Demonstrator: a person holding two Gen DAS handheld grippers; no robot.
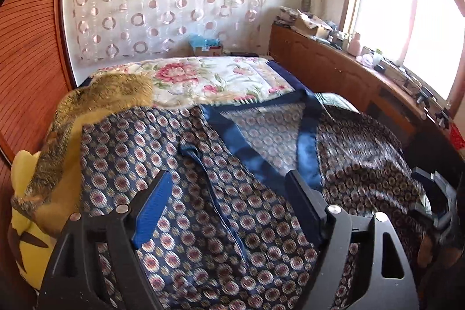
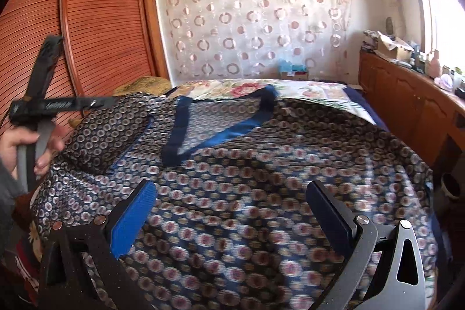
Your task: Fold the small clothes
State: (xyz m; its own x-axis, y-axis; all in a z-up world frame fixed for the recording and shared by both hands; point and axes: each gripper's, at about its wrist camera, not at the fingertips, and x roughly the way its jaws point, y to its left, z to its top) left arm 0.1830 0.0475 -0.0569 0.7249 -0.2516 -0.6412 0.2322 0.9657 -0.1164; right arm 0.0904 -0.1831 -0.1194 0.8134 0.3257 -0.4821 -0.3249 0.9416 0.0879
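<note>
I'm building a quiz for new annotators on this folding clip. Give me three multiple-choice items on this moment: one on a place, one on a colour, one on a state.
1. Where does the patterned garment lie?
A. on the bed
B. in the wooden cabinet
C. on the windowsill

2. What colour is the garment's neckline trim?
A. red
B. solid blue
C. white

3. How do the jaws of the left gripper and right gripper stand?
A. both shut on cloth
B. one open, one shut
C. both open, holding nothing

Answers:
1. A, the garment is spread over the floral bedspread.
2. B, a plain blue band forms the V of the neck.
3. C, in each wrist view cloth shows through a wide gap between the pads.
</note>
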